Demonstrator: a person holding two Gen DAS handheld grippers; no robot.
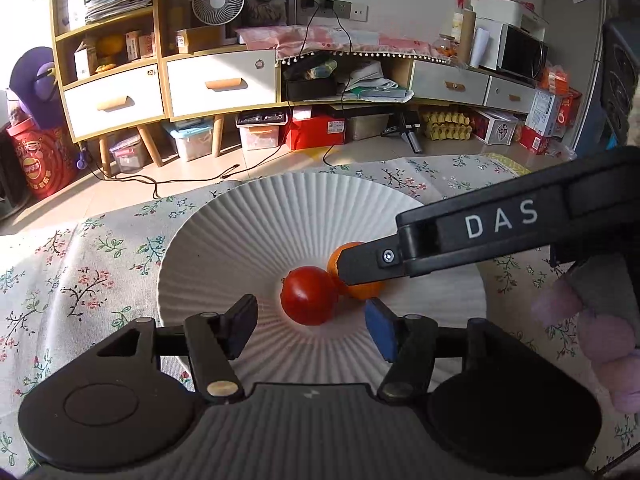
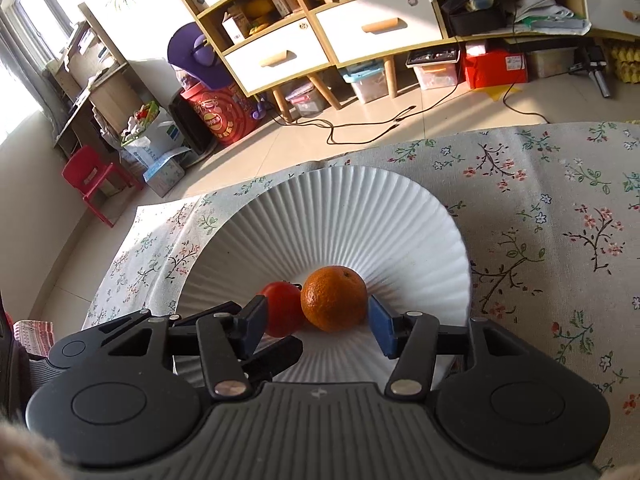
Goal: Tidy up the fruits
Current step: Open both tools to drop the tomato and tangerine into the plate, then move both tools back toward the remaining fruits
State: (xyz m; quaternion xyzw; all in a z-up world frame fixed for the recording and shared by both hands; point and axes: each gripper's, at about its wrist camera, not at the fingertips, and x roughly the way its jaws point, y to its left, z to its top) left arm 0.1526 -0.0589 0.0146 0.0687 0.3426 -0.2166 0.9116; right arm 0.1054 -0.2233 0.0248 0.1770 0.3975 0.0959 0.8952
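Note:
A white ribbed plate [image 1: 248,224] [image 2: 360,208] sits on the floral tablecloth. In its centre lie a red tomato [image 1: 309,295] [image 2: 282,312] and an orange [image 1: 362,290] [image 2: 334,298], touching each other. My left gripper [image 1: 311,328] is open just in front of the tomato, not touching it. My right gripper [image 2: 316,326] is open around the near side of the orange, its jaws wide apart. In the left wrist view the right gripper's finger [image 1: 368,264] lies across the orange and hides part of it.
The floral tablecloth [image 1: 80,272] [image 2: 560,208] covers the table around the plate. Beyond the table's far edge are the tiled floor with cables [image 1: 180,178], shelves with drawers [image 1: 216,84] and storage boxes. A red child's chair [image 2: 94,178] stands at the left.

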